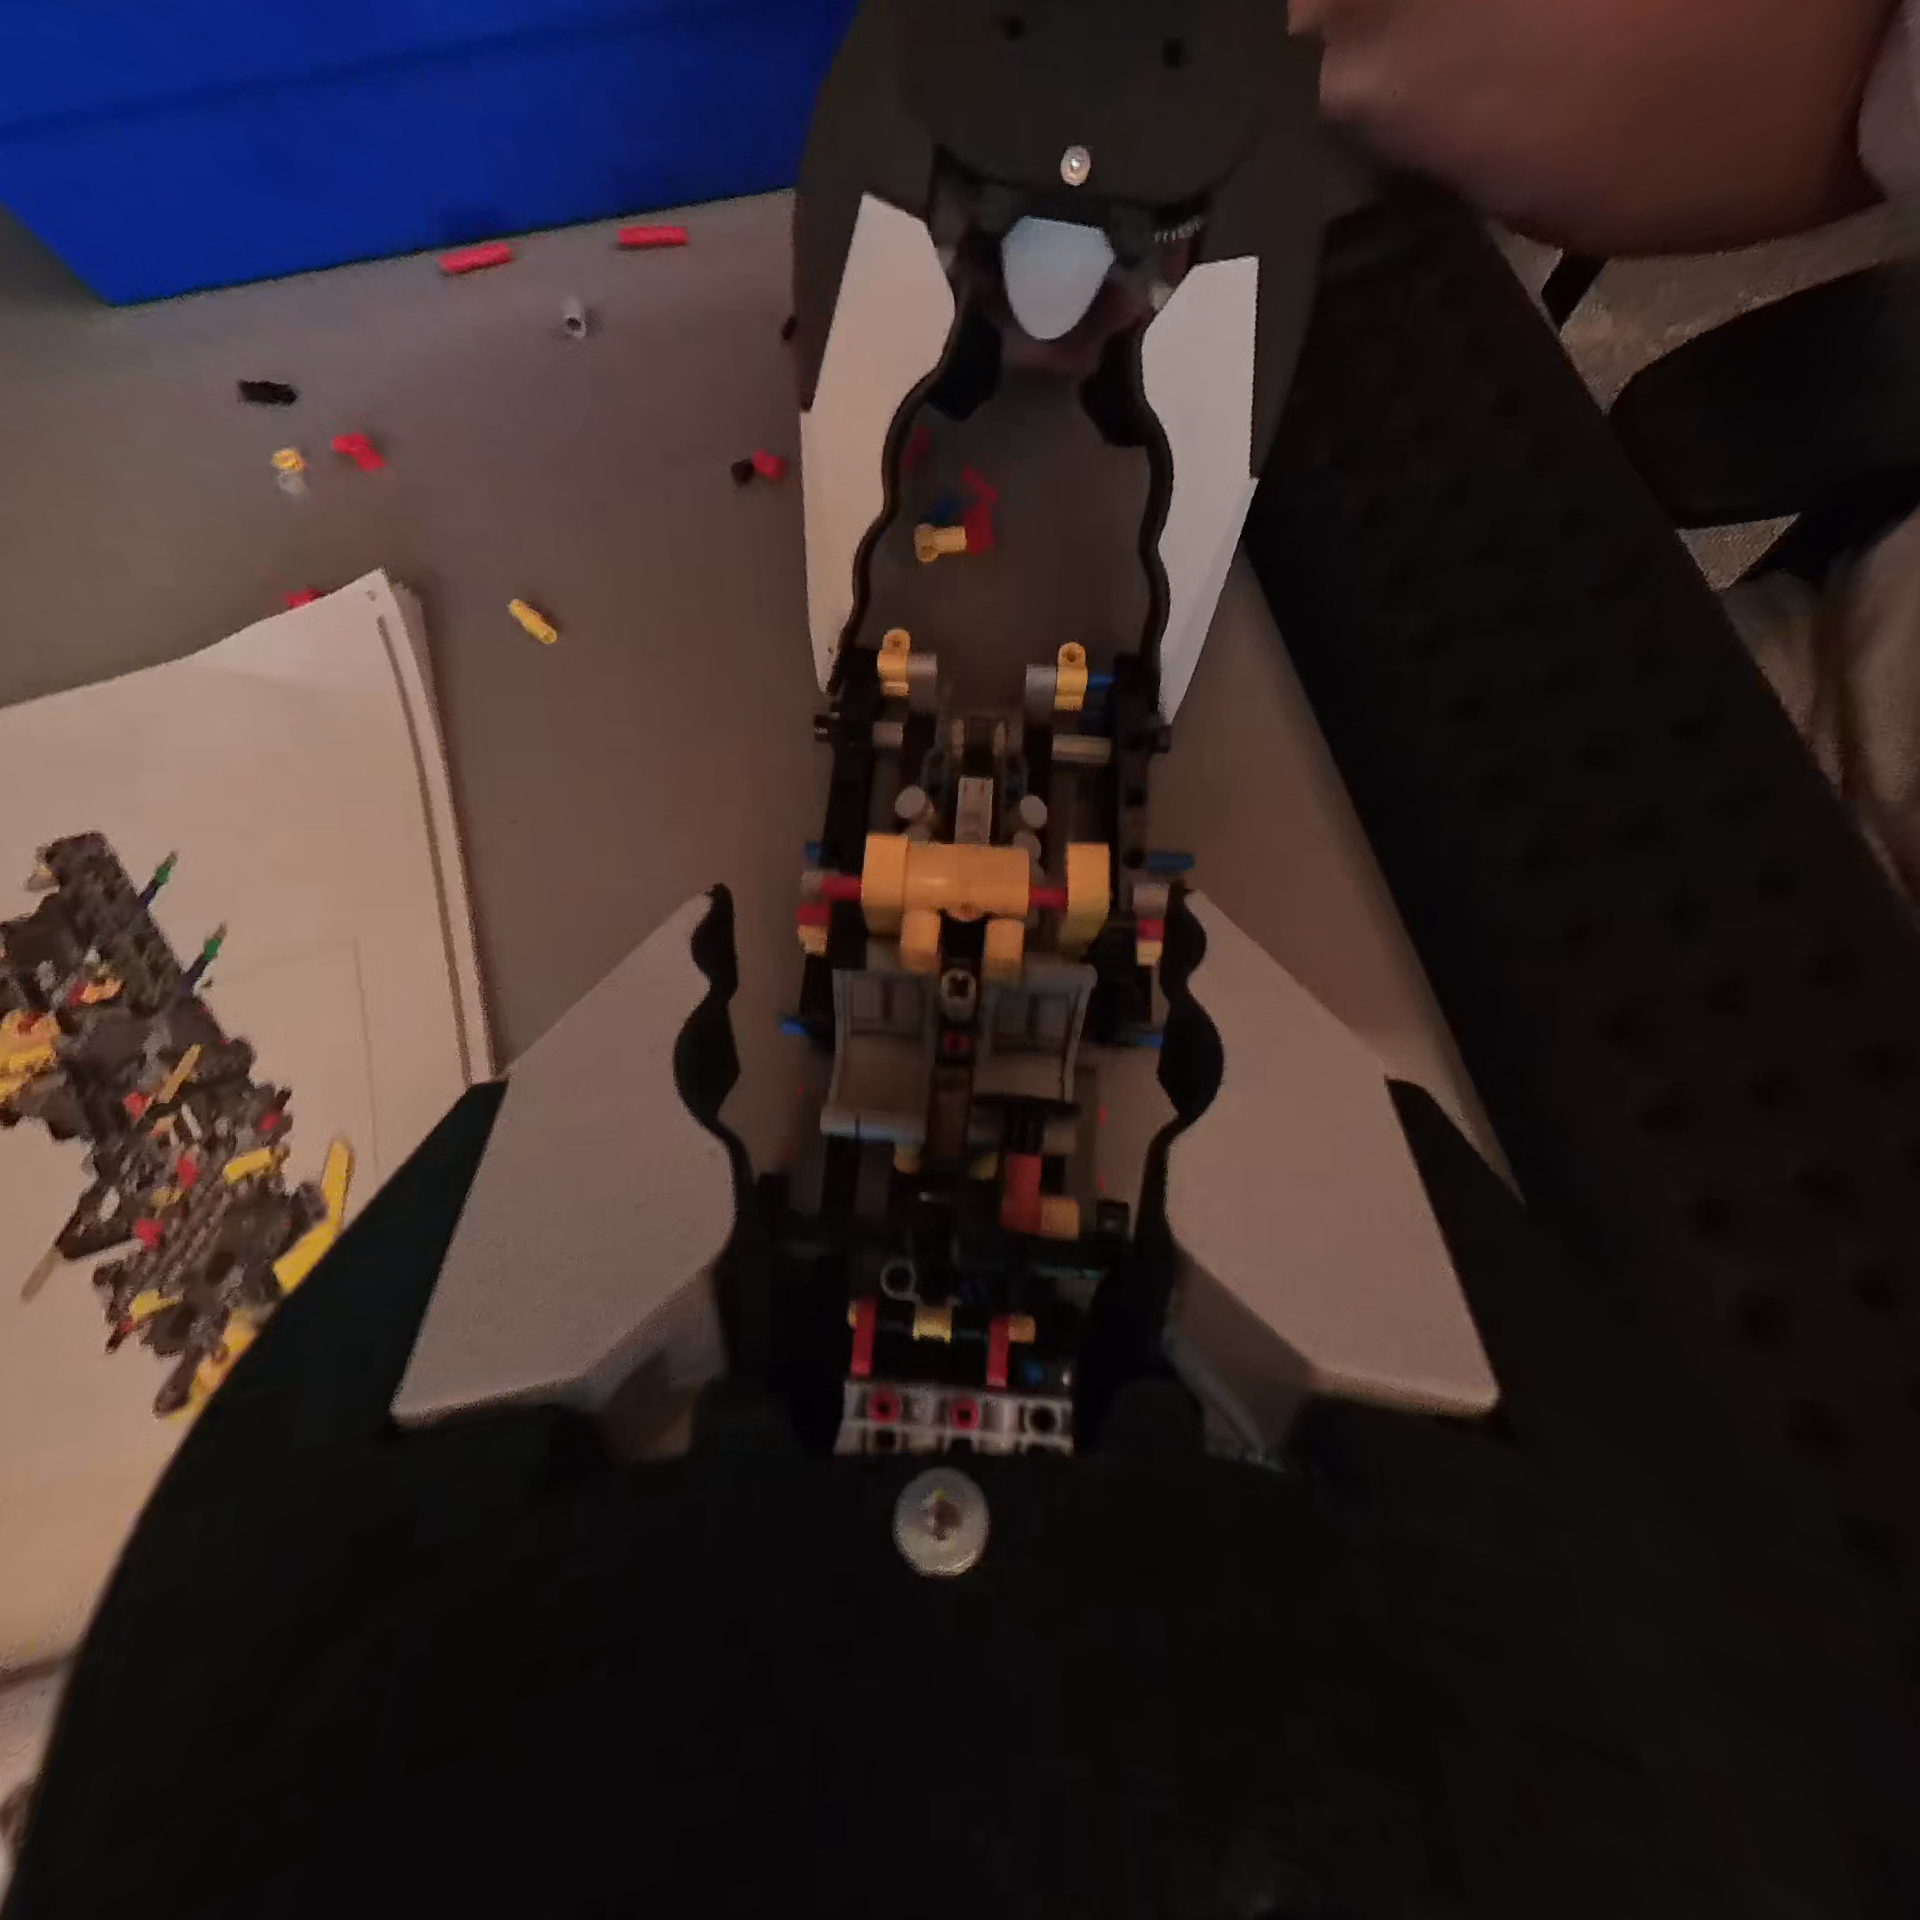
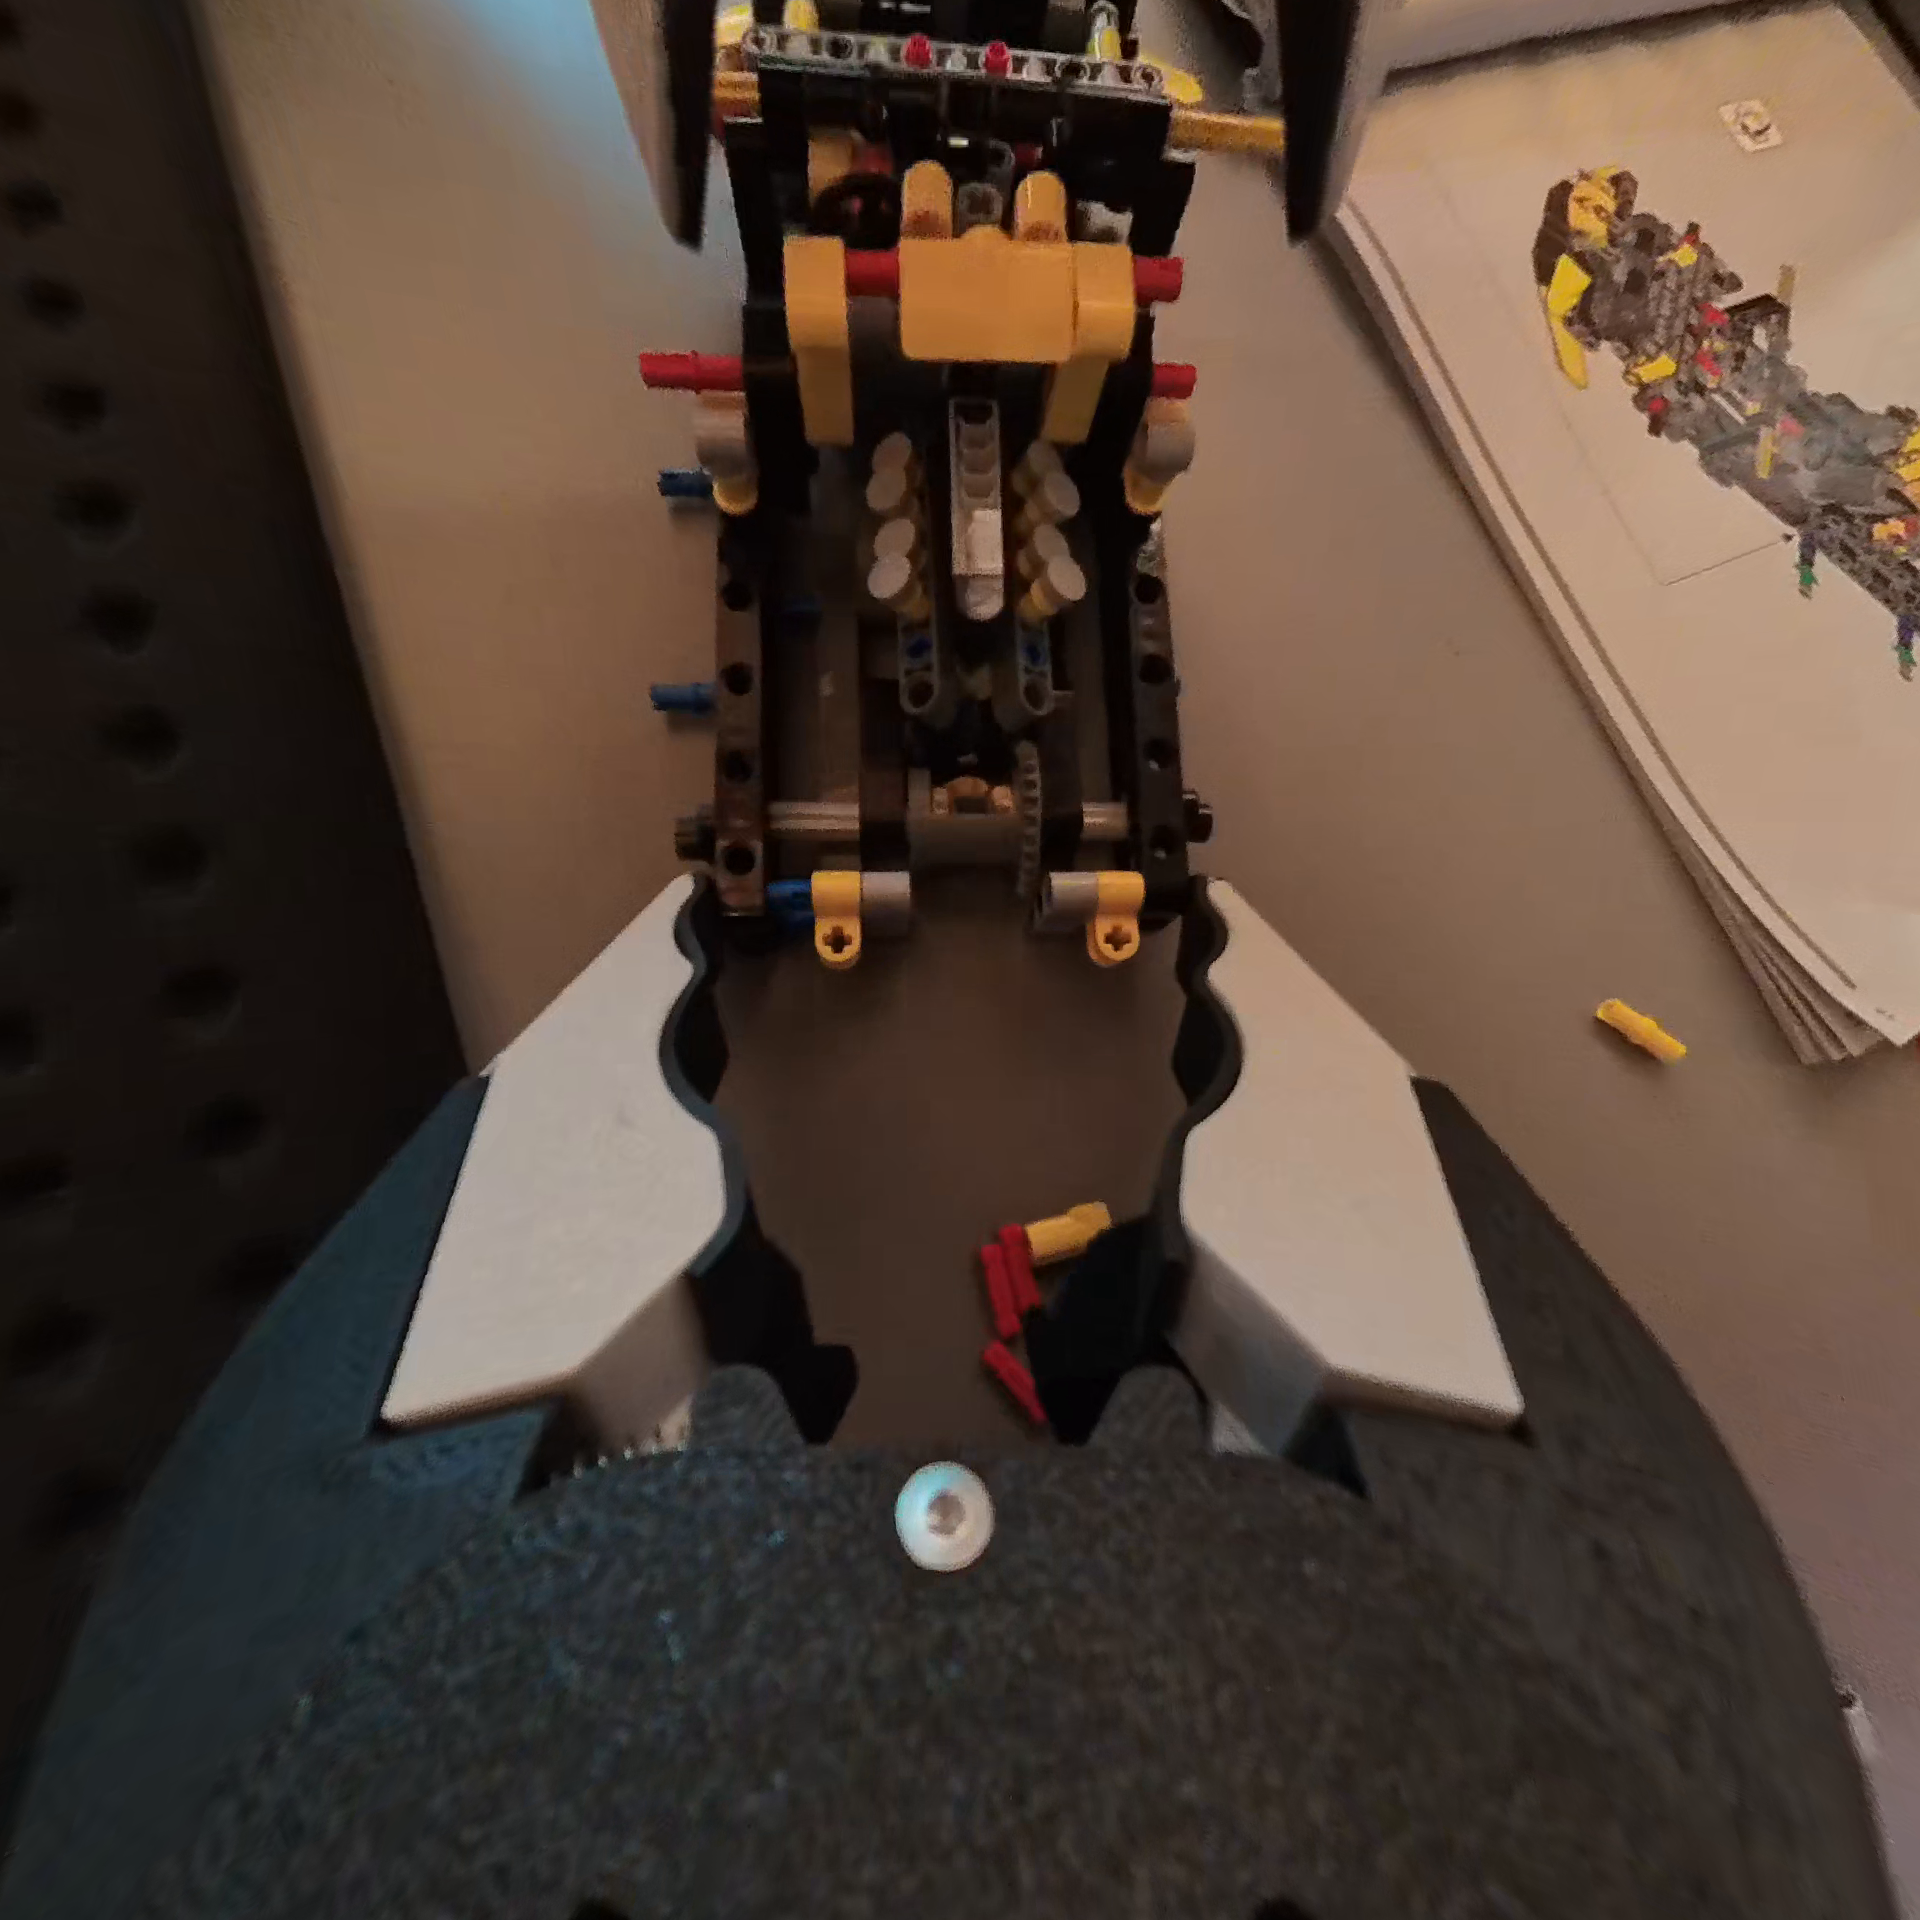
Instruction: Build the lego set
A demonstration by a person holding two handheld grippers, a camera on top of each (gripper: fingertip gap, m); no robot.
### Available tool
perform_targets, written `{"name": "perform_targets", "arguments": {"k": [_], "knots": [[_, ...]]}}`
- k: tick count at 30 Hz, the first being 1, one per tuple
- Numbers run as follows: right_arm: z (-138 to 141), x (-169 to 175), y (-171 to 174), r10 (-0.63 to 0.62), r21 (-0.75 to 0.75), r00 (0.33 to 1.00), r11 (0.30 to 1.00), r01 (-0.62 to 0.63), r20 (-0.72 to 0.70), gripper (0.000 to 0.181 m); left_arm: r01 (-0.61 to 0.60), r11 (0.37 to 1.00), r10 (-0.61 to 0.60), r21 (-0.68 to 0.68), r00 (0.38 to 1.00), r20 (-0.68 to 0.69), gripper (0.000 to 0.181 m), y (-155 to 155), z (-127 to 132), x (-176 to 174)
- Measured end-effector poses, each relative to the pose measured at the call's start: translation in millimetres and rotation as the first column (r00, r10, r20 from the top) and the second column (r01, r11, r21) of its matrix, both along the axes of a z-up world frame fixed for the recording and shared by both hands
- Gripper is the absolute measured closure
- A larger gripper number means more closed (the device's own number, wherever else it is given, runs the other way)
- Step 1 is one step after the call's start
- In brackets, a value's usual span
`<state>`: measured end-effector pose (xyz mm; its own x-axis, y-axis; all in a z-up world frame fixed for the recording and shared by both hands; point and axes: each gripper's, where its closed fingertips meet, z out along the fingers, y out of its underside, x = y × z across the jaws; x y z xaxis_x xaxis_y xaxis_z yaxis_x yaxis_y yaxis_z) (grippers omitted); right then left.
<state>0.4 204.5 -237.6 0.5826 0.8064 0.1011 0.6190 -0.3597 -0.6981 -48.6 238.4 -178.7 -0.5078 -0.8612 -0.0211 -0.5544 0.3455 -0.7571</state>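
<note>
Grey desk (image 2: pixel 1455 727) carries the lego model (image 1: pixel 977 1039), a long black and yellow chassis lying between both claws. Left claw (image 1: pixel 961 914) closes its fingers on the model's sides. Right claw (image 2: pixel 951 935), at the opposite end, grips the frame's end. Beside it lies the instruction booklet (image 2: pixel 1662 623); loose red pins (image 2: pixel 1008 1320) sit between the right fingers.

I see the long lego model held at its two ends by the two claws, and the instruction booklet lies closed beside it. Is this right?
Not quite. The instruction booklet lies open, with a printed picture of the model showing, as the right wrist view shows. The lego model is indeed held at its ends by the left claw and right claw.
</note>
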Motion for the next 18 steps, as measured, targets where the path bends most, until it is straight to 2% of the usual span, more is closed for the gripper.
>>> {"name": "perform_targets", "arguments": {"k": [4,8,13,18], "knots": [[0.2,-0.1,2.7,-0.01,0.001,1.0,1.0,0.01,-0.007,0.093,0.034,0.999,-0.034,-0.031,0.999,-0.025,0.103,-10.7,-8.7,1.8],[-0.4,-3.9,8.6,-0.029,0.039,1.0,0.999,0.028,0.01,0.094,-0.017,1.0,0.017,0.001,1.0,0.002,0.118,-1.3,-17.4,2.9],[0.1,-5.7,11.2,-0.02,0.031,1.0,0.999,0.02,0.008,0.095,-0.019,0.999,0.019,-0.037,1.0,0.01,0.119,1.4,-16.6,0.5],[-0.1,-5.0,13.0,-0.034,0.056,0.999,0.998,0.032,0.04,0.098,-0.023,1.0,0.023,-0.012,1.0,0.014,0.119,2.1,-17.2,0.4]]}}
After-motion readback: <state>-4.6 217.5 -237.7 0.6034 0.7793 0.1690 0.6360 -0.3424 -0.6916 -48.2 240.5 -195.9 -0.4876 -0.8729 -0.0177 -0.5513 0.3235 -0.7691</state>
